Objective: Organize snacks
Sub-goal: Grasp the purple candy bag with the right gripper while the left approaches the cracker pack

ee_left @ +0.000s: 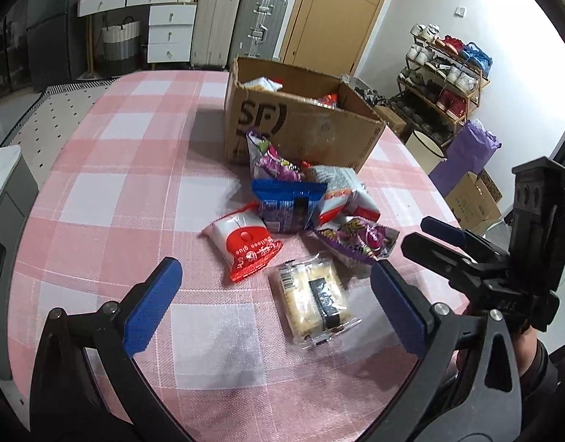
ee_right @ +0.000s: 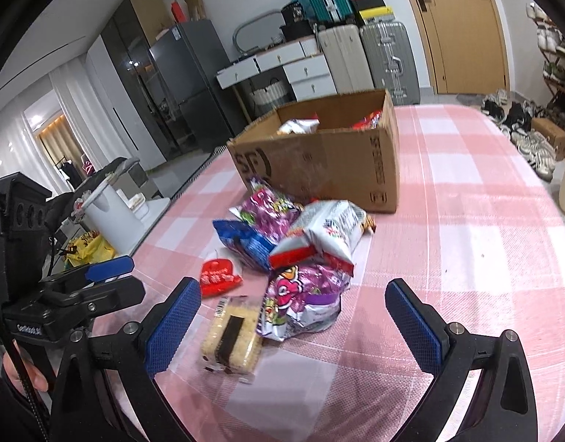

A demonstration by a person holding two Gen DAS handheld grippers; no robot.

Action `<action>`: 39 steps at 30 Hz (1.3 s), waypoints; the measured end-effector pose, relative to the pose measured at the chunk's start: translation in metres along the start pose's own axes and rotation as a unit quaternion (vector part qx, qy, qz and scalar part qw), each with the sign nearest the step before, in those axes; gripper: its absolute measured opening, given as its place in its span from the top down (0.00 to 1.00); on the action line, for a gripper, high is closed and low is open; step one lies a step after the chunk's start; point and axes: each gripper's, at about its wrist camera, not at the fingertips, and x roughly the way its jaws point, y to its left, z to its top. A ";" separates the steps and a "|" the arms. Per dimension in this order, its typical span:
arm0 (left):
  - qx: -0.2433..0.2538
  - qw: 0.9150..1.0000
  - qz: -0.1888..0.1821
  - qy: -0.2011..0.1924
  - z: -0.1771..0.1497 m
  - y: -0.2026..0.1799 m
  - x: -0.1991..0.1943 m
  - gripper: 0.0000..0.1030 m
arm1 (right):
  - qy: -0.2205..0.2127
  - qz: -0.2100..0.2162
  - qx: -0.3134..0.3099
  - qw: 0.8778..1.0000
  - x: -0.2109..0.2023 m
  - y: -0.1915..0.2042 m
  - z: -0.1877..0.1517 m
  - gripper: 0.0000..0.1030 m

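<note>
Both claws hover above a table with a pink-and-white checked cloth (ee_left: 109, 169), each spread wide and holding nothing. Just ahead of the left claw (ee_left: 275, 305), between its blue pads, lies a clear-wrapped rice cracker (ee_left: 313, 302) — pale, grainy, with a dark band across it. Beyond it sits a loose pile of snacks: a red-and-white packet (ee_left: 245, 245), a blue bag (ee_left: 286, 206), a white bag (ee_right: 330, 232) and two purple bags (ee_right: 300, 302). Farther ahead stands an open cardboard box (ee_left: 304, 129) — more packets show inside. The right claw (ee_right: 293, 316) has the cracker near its left pad.
</note>
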 end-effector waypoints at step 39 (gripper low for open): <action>-0.002 0.999 -0.005 0.045 -0.021 0.011 0.036 0.01 | 0.054 0.040 0.032 0.997 0.064 -0.018 -0.009 0.49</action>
